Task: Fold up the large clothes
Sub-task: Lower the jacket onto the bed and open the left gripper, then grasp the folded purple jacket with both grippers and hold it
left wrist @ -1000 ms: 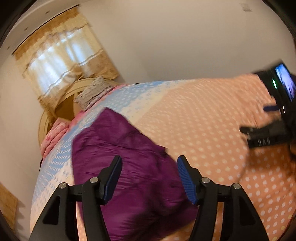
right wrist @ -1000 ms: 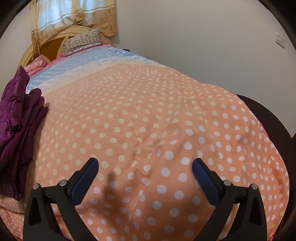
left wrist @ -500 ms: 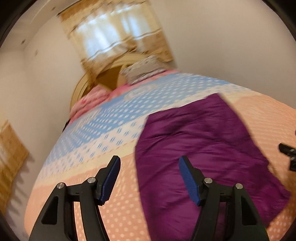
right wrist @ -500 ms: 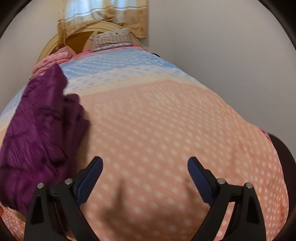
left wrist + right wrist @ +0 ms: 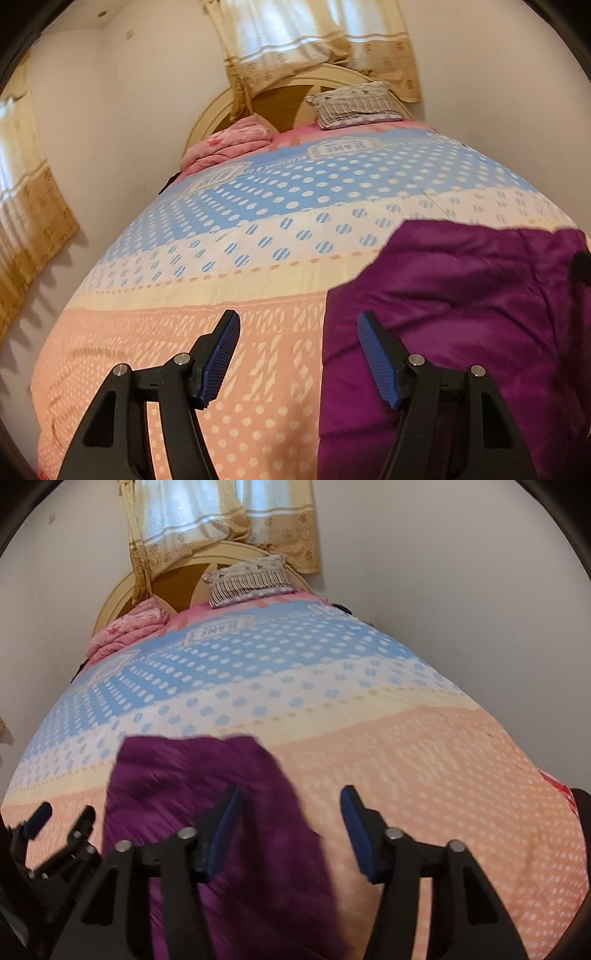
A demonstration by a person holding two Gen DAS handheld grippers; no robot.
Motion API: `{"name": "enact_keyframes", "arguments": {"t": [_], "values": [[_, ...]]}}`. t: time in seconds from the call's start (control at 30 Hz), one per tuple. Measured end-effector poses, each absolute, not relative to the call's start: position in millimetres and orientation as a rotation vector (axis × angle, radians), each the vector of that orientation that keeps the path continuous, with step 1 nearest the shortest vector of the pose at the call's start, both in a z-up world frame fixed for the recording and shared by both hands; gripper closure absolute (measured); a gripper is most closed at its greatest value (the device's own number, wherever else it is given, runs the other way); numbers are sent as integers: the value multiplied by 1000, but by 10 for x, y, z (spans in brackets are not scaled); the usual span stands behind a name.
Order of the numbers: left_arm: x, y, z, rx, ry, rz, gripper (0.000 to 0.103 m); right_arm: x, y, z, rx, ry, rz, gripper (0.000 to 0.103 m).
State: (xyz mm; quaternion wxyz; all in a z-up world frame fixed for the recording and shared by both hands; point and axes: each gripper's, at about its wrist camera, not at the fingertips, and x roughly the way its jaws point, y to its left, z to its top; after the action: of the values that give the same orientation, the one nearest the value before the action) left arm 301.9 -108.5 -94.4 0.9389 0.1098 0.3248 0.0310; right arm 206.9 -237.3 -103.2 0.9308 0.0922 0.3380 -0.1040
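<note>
Bed (image 5: 229, 369): one purple garment (image 5: 461, 314), two pillows; left gripper (image 5: 297, 354) jaws spread, right gripper (image 5: 290, 827) jaws closing, empty

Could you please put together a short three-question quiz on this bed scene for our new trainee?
1. True or false: the left hand-held gripper is clamped on the purple garment.
2. What lies against the headboard? A) striped pillow B) laptop C) basket
3. Fill in: the garment lies on a polka-dot ____.

Key
1. False; its jaws stand apart over the bedspread, with nothing between them.
2. A, the striped pillow.
3. Bedspread.
</note>
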Motion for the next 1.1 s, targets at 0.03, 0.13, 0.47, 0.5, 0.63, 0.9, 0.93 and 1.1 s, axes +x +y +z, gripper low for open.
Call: {"name": "enact_keyframes", "arguments": {"t": [0.03, 0.13, 0.47, 0.5, 0.63, 0.9, 0.93, 1.1], "values": [[3064, -1101, -964, 207, 665, 53, 36, 2102, -2333, -1089, 181, 697, -218, 54], [3146, -1188, -1084, 204, 680, 40, 34, 2222, -2330, -1435, 203, 772, -234, 54], [3121, -1433, -1468, 303, 655, 40, 23, 2004, -2356, -1918, 234, 773, -241, 54], [3123, -1423, -1487, 295, 656, 44, 20, 2002, -2354, -1936, 228, 771, -242, 54], [3150, -1363, -1567, 244, 673, 43, 16, 1990, -2339, -1970, 213, 766, -250, 54], [3250, -1342, -1703, 203, 742, 15, 13, 2025, -2341, -2072, 207, 776, -256, 53], [3253, -1351, -1717, 207, 744, 17, 12, 2032, -2339, -2080, 205, 778, -257, 53], [3251, -1383, -1766, 231, 755, 22, 12, 2042, -2321, -2113, 194, 787, -265, 52]]}}
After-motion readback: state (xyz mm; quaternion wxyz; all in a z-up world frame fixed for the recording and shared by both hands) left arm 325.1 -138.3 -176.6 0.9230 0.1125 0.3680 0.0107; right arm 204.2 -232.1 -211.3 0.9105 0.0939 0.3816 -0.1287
